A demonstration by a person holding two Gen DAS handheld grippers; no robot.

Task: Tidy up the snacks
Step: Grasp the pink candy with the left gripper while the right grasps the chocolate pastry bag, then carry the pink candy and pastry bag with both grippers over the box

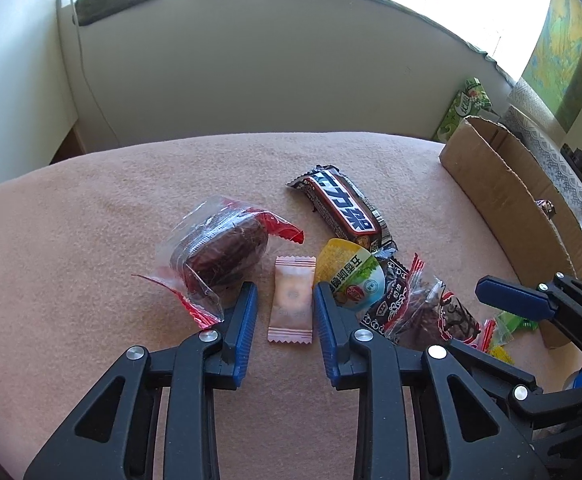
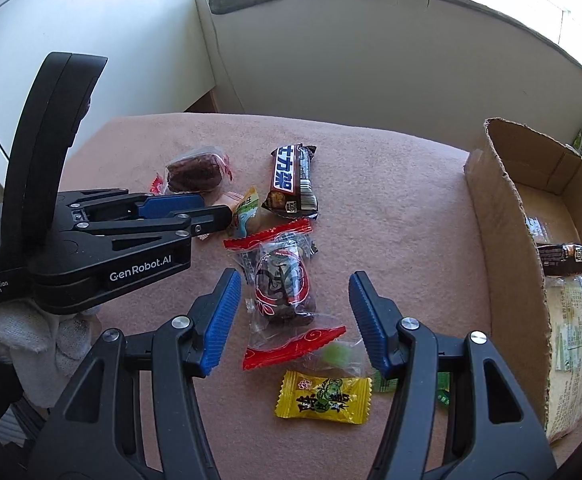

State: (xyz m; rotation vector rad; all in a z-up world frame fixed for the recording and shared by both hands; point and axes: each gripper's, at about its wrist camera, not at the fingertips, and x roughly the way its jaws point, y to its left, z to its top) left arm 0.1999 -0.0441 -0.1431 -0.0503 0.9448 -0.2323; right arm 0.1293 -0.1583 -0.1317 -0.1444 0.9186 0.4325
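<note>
straddling the pink candy sachet (image 1: 292,300), the left gripper (image 1: 285,300) stands open, empty; light, crinkly, slippery film: pinch mid-body. right gripper (image 2: 291,316) open, empty.

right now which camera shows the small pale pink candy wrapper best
The left wrist view: the small pale pink candy wrapper lies flat and whole between the open left gripper's blue fingers. In the right wrist view the left gripper hides nearly all of it; only a pinkish sliver shows.

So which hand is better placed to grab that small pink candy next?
Left. The left tool is open with the pink candy between its fingers; the right tool straddles the red-ended clear packet instead.
</note>
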